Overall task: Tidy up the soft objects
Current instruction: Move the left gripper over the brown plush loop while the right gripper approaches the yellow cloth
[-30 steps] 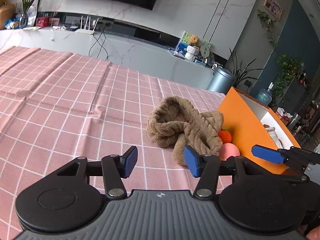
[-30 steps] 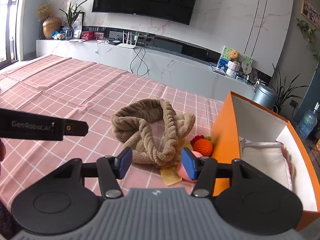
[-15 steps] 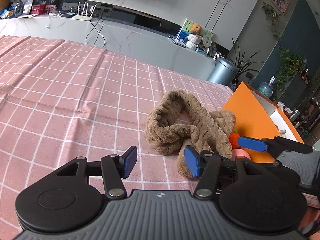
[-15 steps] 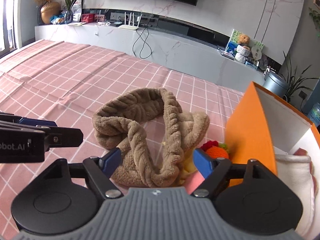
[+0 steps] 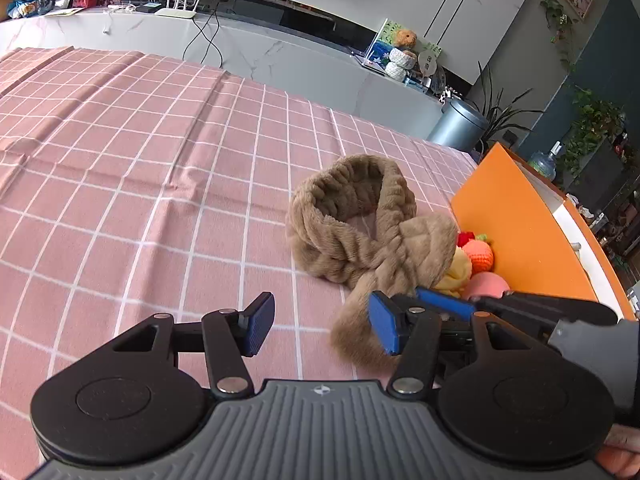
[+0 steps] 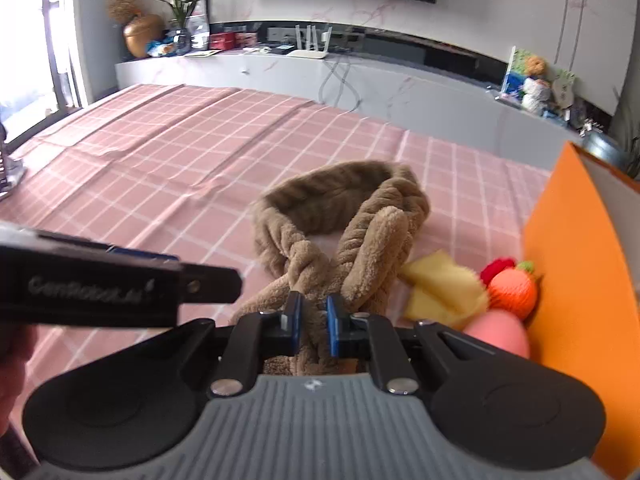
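A brown plush scarf (image 5: 360, 232) lies looped on the pink checked tablecloth (image 5: 160, 200); it also shows in the right wrist view (image 6: 344, 216). My right gripper (image 6: 313, 322) is shut on the scarf's near end. My left gripper (image 5: 322, 324) is open and empty, just left of that end, with the right gripper's blue fingers (image 5: 444, 302) beside it. A yellow cloth (image 6: 440, 292), an orange knitted toy (image 6: 512, 290) and a pink ball (image 6: 500, 334) lie against the orange box (image 6: 580, 260).
The orange box (image 5: 520, 220) stands open at the right edge of the table. A marble TV console (image 5: 280, 56) and a grey bin (image 5: 460, 128) are beyond the table. The left gripper's body (image 6: 100, 292) crosses the right wrist view's left side.
My right gripper has moved forward and down onto the scarf's near end and shut on it. My left gripper stayed open and came closer to the scarf.
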A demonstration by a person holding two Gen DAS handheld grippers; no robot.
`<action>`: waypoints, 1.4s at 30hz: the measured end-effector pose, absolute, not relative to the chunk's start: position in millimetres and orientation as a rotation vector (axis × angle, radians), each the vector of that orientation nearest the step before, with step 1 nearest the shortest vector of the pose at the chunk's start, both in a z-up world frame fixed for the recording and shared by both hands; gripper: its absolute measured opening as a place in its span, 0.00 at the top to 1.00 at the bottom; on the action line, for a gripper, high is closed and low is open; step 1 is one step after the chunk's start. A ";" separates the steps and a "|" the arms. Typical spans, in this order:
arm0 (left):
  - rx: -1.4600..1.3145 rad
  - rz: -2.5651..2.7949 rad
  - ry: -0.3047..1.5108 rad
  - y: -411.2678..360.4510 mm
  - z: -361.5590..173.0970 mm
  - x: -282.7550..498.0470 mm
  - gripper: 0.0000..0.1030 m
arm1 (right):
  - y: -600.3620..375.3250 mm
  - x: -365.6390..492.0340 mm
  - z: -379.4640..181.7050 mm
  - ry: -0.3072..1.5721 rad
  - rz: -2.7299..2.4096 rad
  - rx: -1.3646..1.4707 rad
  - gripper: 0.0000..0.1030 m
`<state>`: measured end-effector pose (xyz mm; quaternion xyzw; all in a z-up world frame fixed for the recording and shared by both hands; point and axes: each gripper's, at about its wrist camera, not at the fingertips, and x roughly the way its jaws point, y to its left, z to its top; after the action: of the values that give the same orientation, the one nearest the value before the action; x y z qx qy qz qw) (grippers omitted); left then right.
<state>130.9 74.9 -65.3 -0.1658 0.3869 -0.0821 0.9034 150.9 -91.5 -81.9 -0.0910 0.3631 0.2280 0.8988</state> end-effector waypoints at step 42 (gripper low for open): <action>-0.277 -0.094 0.934 14.4 -71.3 192.4 0.20 | -123.9 265.1 -45.0 1.101 0.698 -0.660 0.52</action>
<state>192.4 14.4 -71.3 -0.1332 0.4484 -0.0451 0.8827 265.1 -123.9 -45.0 -0.3016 0.5028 0.3187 0.7448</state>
